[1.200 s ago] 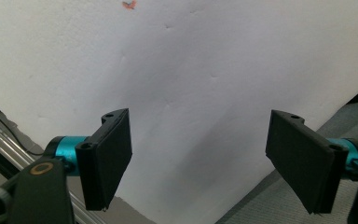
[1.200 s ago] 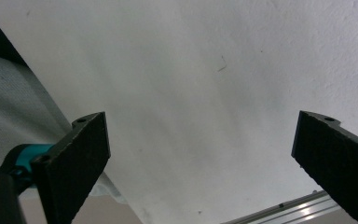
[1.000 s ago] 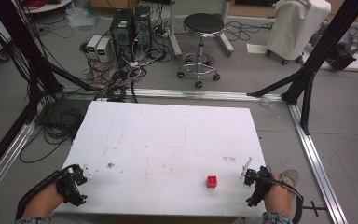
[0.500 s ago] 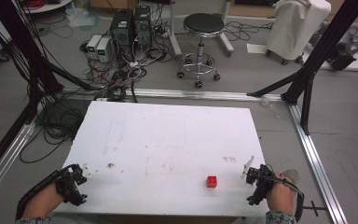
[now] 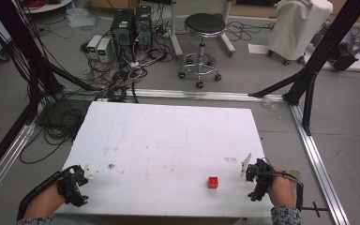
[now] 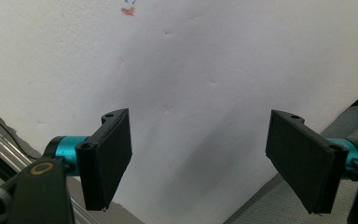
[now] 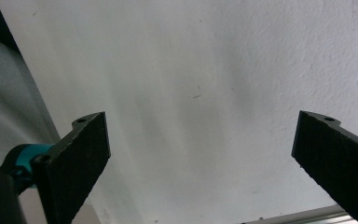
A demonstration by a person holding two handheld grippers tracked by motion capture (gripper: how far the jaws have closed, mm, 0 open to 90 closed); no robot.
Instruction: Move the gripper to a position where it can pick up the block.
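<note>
Both grippers spread empty at tabletop's near corners; right gripper (image 5: 257, 180) should approach red cube (image 5: 213, 182) low, left gripper (image 5: 75, 183) idle

Black flat-padded claws (image 6: 198, 161) on teal cylinders, patterned sleeve cuffs (image 5: 286, 216).

— What sort of place is this?
— A lab. A white table (image 5: 168, 140) stands at the centre inside a black frame (image 5: 318, 61), on a grey floor.
— What else shows it?
— Computer towers (image 5: 131, 26) and tangled cables (image 5: 117, 70) at the upper left, and a round stool (image 5: 204, 23) on casters at the top centre.
</note>
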